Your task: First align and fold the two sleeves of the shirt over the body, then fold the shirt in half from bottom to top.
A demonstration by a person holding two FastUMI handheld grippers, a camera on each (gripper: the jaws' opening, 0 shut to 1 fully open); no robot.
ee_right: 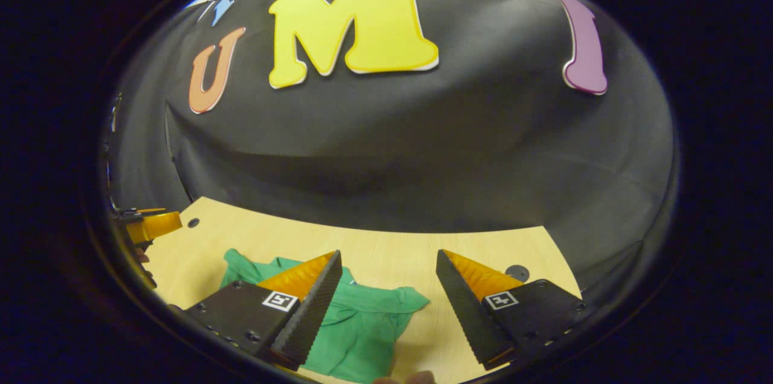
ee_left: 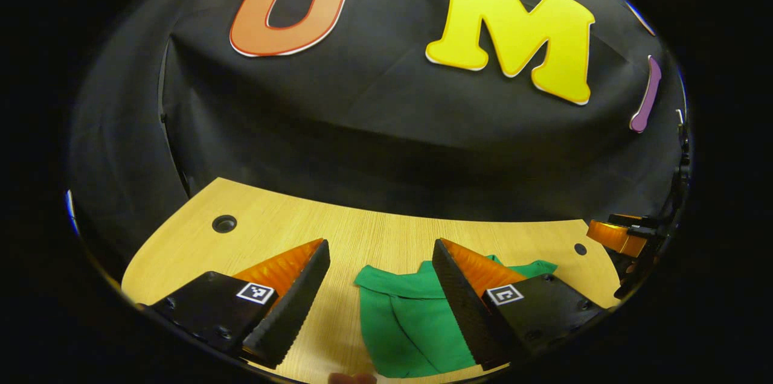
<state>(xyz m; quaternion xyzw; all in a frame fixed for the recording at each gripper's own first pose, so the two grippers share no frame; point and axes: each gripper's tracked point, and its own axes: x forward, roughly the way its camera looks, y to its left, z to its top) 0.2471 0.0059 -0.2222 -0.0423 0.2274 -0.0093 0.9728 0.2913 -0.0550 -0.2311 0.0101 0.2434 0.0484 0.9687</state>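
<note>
I am holding both claws up above the near edge of the tabletop [ee_left: 386,233], tilted toward the far wall. My left claw [ee_left: 380,305] is spread wide and pinching nothing. My right claw [ee_right: 389,305] is spread wide too, fingers apart with bare wood and cloth showing between them.

The green shirt [ee_left: 410,323] is lying on the tabletop below and ahead of me, not yet touched by either claw. In the left gripper view it is sitting between my fingers and running off to the right, under the right finger. In the right gripper view the shirt [ee_right: 362,323] is spreading from between the fingers off to the left, one rumpled piece, perhaps a sleeve, reaching toward the far left. So the shirt is lying between my two claws, about midway, its width running left to right across the tabletop.

I am judging neither claw clearly nearer; each is lining up with its own side. The cloth looks bunched, not flat, so I cannot tell where each sleeve ends. The other claw is showing at the far edge of each view, well apart from the shirt.

Sleeve folding not yet begun, by my reading.
</note>
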